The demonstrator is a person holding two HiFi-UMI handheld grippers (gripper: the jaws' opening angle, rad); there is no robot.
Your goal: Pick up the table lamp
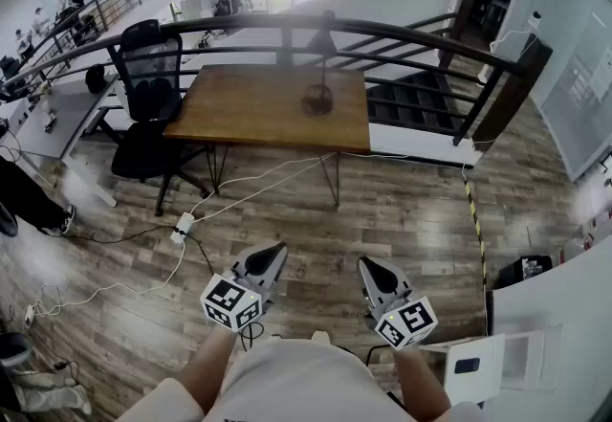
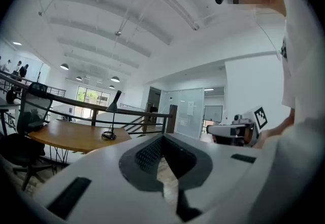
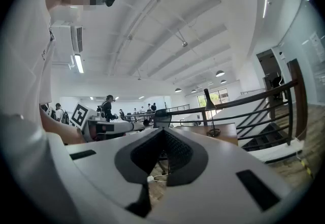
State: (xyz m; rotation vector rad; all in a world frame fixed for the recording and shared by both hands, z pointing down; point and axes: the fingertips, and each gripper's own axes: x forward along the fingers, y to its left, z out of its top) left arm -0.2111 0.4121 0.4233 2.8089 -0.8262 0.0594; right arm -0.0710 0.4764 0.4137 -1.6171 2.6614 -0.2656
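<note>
Approach stage, nothing grasped yet. The table lamp (image 1: 320, 76) stands upright on the wooden desk (image 1: 239, 119), toward its back right part near the railing (image 1: 411, 33), and well apart from both tools. The left tongs (image 1: 274, 253) and right tongs (image 1: 369, 267) are held low in front of the person, over the wood floor (image 1: 411, 219) and roughly level. Each gripper view shows its jaws pinched together with nothing between them. The next move probably means walking up to the desk, opening one pair of tongs and lining it up on the thin stem or the dark round base. The stem is a narrow target and the lamp looks top-heavy, so a centred, square grip matters. Only the head view gives the layout: the gap of floor to cross, the white cables (image 1: 239, 186) and power strip (image 1: 182, 227) lying in the way, and the office chair (image 1: 148, 114) at the desk's left end. The gripper views add the lamp's side profile, a cone shade on a slim upright, and the closed jaw tips, which the head view shows only from behind. The left gripper view also catches the right tongs alongside.
</note>
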